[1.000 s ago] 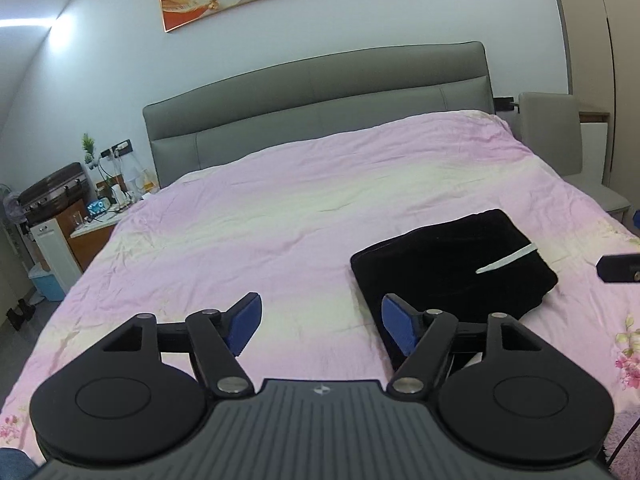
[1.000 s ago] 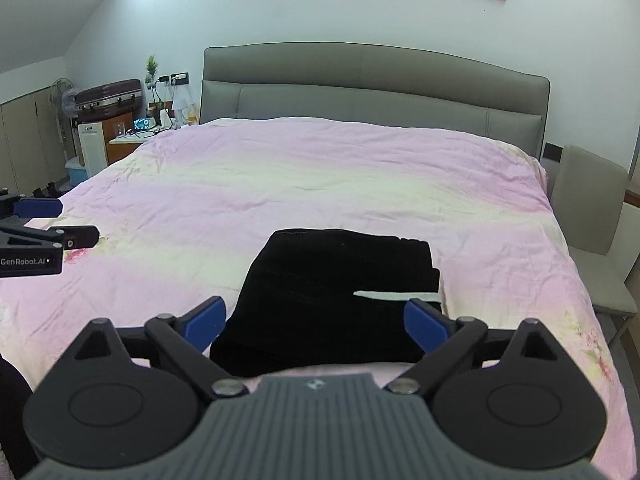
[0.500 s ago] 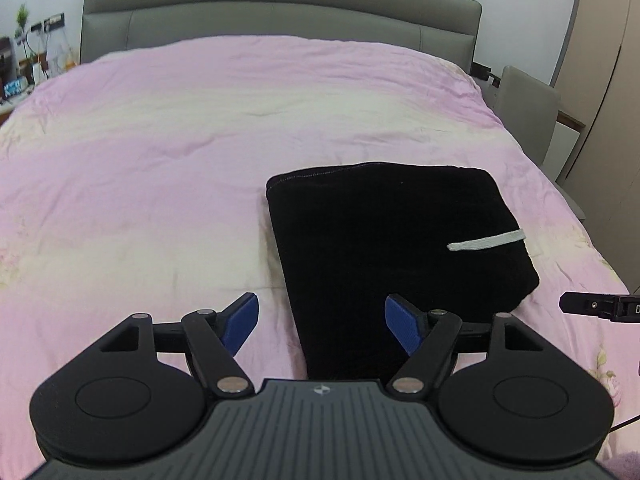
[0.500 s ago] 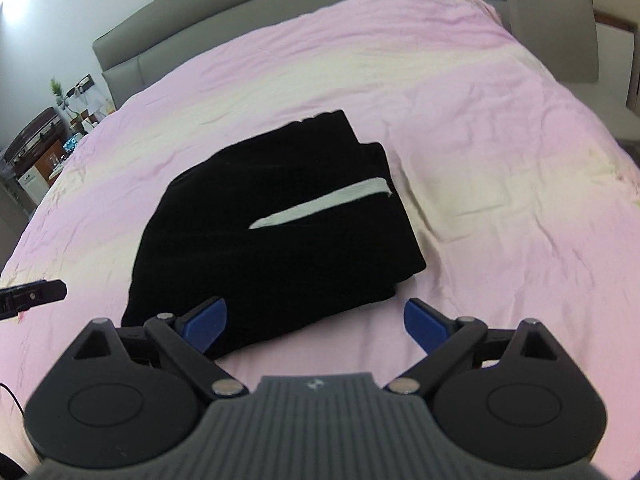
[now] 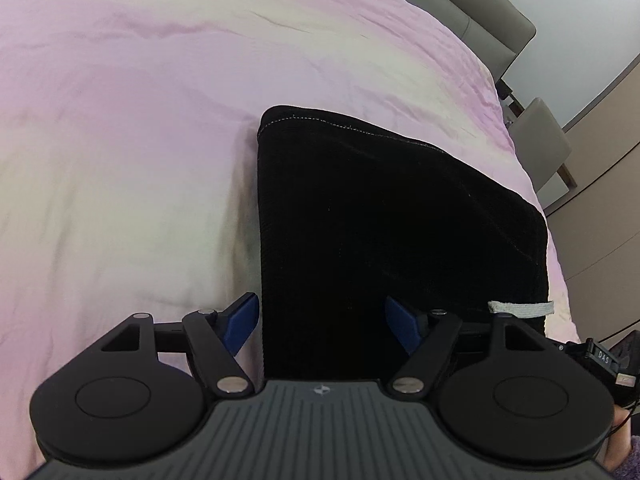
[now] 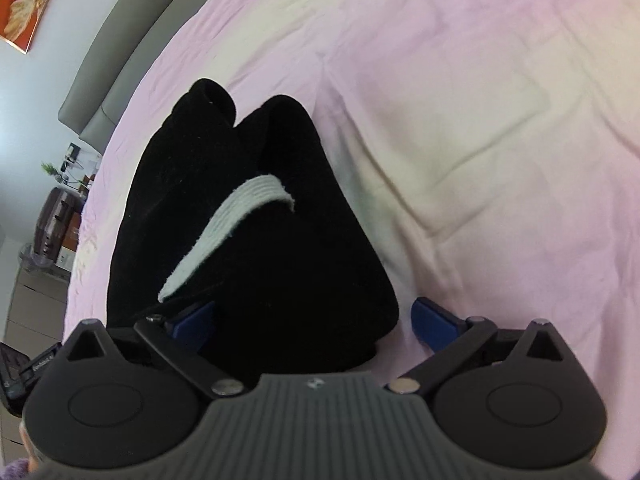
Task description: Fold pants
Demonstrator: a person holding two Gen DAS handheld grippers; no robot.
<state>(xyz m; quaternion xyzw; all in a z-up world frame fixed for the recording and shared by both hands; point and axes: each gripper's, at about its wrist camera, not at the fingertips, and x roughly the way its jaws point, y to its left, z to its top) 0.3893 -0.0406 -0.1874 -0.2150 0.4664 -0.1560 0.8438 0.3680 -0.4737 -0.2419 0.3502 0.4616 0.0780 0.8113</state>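
The black pants are lying folded in a compact stack on the pink bedspread, filling the centre and right of the left wrist view and the centre-left of the right wrist view. A white strip is running diagonally across the top layer of the stack.

The left claw is standing spread at the bottom of its frame, its blue pads straddling the near left edge of the pants without pressing on the cloth. The right claw is standing spread wide as well, its jaws having just been opening further, with the near right corner of the stack lying between the blue pads and neither pad pinching it.

A grey headboard is showing in the upper right of the left view, a chair just below it.
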